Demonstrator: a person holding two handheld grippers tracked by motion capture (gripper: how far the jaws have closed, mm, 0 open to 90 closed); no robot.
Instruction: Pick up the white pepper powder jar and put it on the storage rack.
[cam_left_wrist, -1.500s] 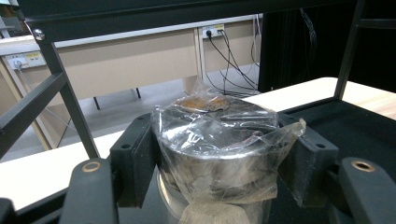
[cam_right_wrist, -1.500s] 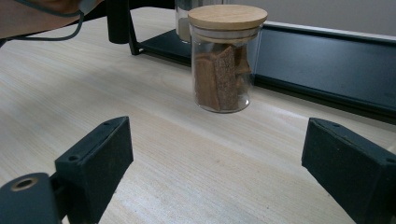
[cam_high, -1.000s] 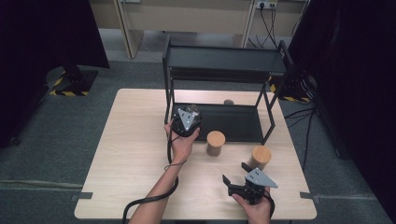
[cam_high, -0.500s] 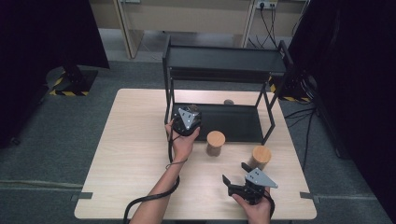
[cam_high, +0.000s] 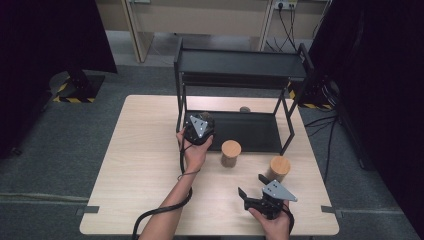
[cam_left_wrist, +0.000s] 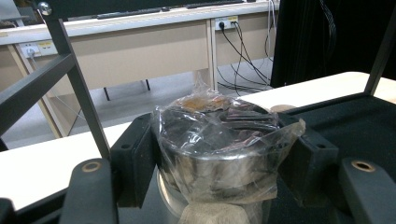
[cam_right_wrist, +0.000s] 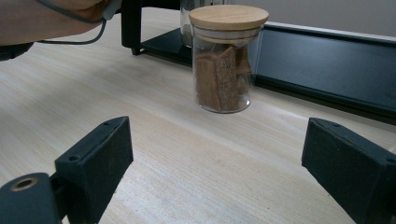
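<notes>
Left tool (cam_left_wrist: 212, 154) grips a wrapped jar (cam_left_wrist: 217, 144) — glass, probably.

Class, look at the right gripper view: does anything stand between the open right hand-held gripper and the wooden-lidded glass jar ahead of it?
Nothing visible does: bare light wooden table lies between the right hand-held gripper and the wooden-lidded glass jar.

Bare table (cam_high: 145, 165) lies left; two jars (cam_high: 231, 152) and the rack (cam_high: 240, 65) crowd the right.

Two jars (cam_high: 231, 152) (cam_high: 279, 168) stand on the table (cam_high: 140, 155) before the shelf rack (cam_high: 240, 65).
</notes>
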